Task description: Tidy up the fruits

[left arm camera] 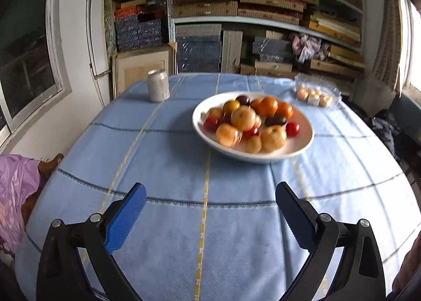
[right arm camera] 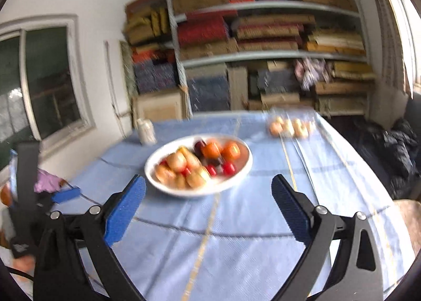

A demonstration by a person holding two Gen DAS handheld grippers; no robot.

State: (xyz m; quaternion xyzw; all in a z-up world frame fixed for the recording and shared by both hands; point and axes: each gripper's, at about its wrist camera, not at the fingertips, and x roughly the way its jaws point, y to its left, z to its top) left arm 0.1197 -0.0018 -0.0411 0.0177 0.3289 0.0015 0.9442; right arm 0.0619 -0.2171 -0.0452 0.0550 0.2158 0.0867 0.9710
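A white bowl [left arm camera: 302, 143] stands mid-table on the blue checked cloth, piled with several fruits: oranges [left arm camera: 267, 106], paler round fruits, small red ones and dark plums. The right wrist view shows the same bowl [right arm camera: 163, 187], blurred. My left gripper [left arm camera: 210, 190] hovers over the near cloth, short of the bowl, jaws wide open and nothing between them. My right gripper [right arm camera: 208, 182] is also open and bare, its tips close to the bowl's near rim. The left gripper [right arm camera: 65, 194] shows at the far left of the right wrist view.
A silver can [left arm camera: 158, 85] stands at the far left of the table. A clear plastic pack of pale round items [left arm camera: 314, 94] lies at the far right. Shelves stacked with boxes [left arm camera: 263, 11] fill the wall behind. A pink plastic bag [left arm camera: 15, 190] lies off the left edge.
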